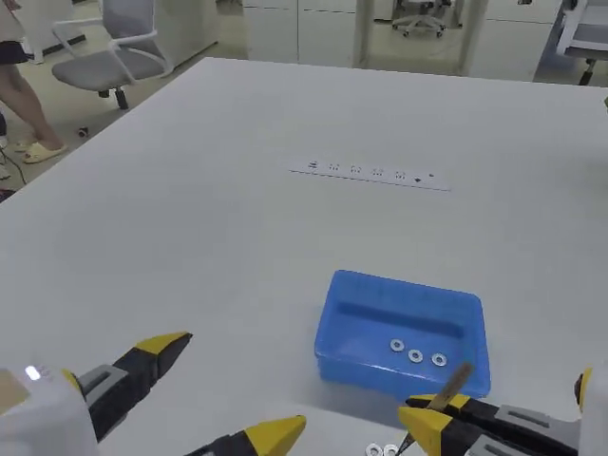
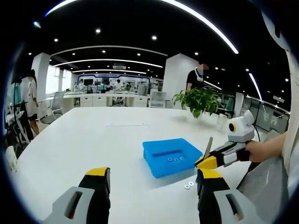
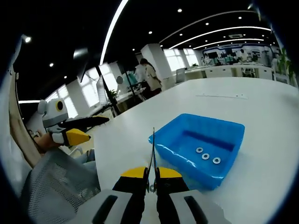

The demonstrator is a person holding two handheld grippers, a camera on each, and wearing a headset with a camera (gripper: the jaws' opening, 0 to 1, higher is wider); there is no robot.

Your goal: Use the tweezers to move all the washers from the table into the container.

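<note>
Blue container is holding three washers; two loose washers are lying on the table beside it. My right gripper is clamping the tweezers, my left gripper gaping empty; I'm risking flicking one away by pinching crookedly.

Open-plan office — grey chair, potted plant, ceiling strip lights.

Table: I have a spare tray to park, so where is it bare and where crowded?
Bare: the wide stretch of table between the power strip and the blue container, and its whole left side. Crowded: the near edge, with loose washers, the right gripper holding tweezers, and the open left gripper.
</note>
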